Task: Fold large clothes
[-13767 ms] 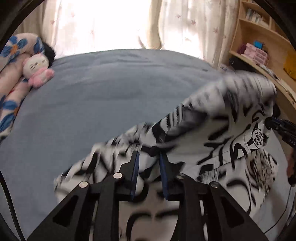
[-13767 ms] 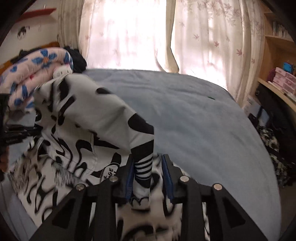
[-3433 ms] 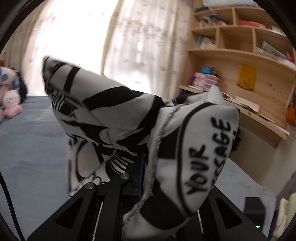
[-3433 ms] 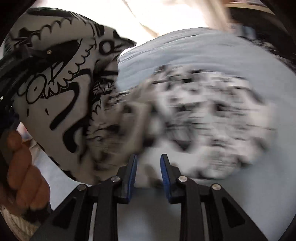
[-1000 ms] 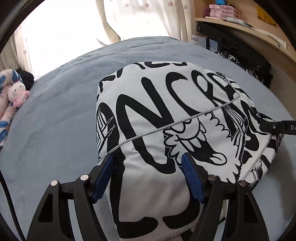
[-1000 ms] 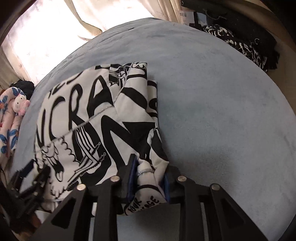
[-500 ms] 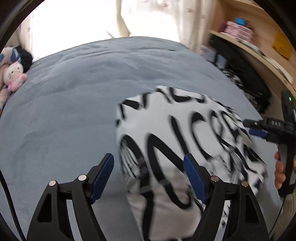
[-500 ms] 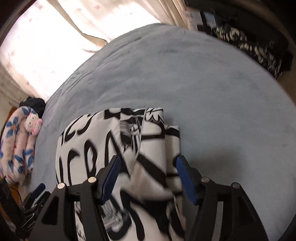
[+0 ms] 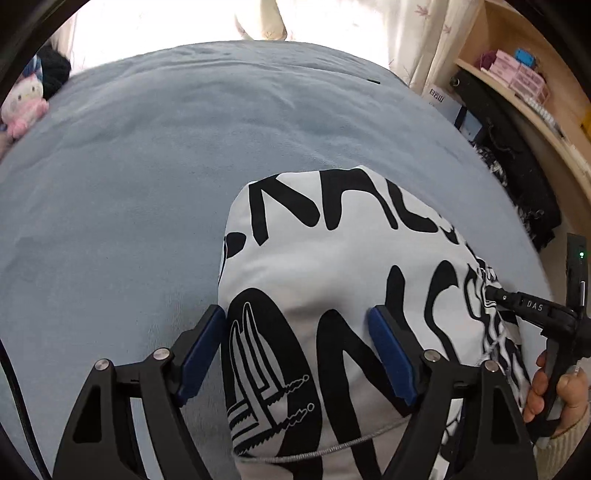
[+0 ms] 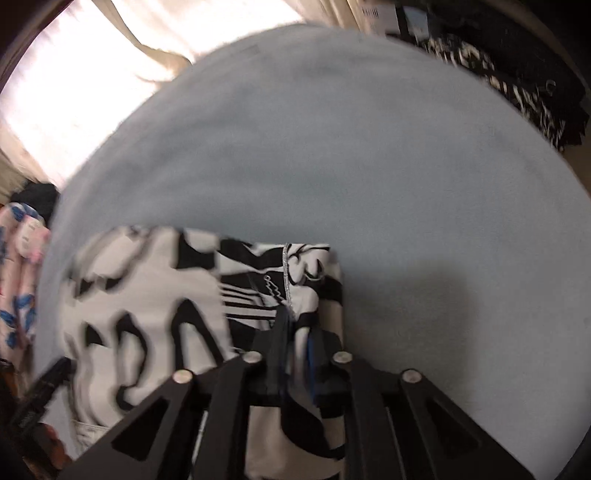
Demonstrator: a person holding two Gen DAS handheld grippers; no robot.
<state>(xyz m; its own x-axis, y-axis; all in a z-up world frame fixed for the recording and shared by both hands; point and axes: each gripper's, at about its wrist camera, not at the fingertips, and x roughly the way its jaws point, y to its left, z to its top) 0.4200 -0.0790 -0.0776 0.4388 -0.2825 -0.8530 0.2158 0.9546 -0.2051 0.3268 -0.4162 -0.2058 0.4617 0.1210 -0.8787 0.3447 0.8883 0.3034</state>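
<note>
A white garment with bold black lettering (image 9: 332, 258) lies folded into a compact bundle on the blue-grey bed (image 9: 147, 147). My left gripper (image 9: 297, 347) is open, its blue pads either side of the bundle's near left part, just above it. My right gripper (image 10: 295, 339) is shut on a fold at the garment's right edge (image 10: 303, 295); it also shows at the right of the left wrist view (image 9: 532, 306), held by a hand. The right wrist view is blurred by motion.
A pink plush toy (image 9: 22, 110) and a flowered pillow (image 10: 18, 277) lie at the bed's left. A wooden shelf (image 9: 524, 85) and dark clothes (image 9: 517, 158) stand to the right. Curtains (image 9: 424, 33) hang behind the bed.
My right gripper was open over the bundle half a second ago and has now closed on its right edge. My left gripper has stayed open and moved closer to the bundle.
</note>
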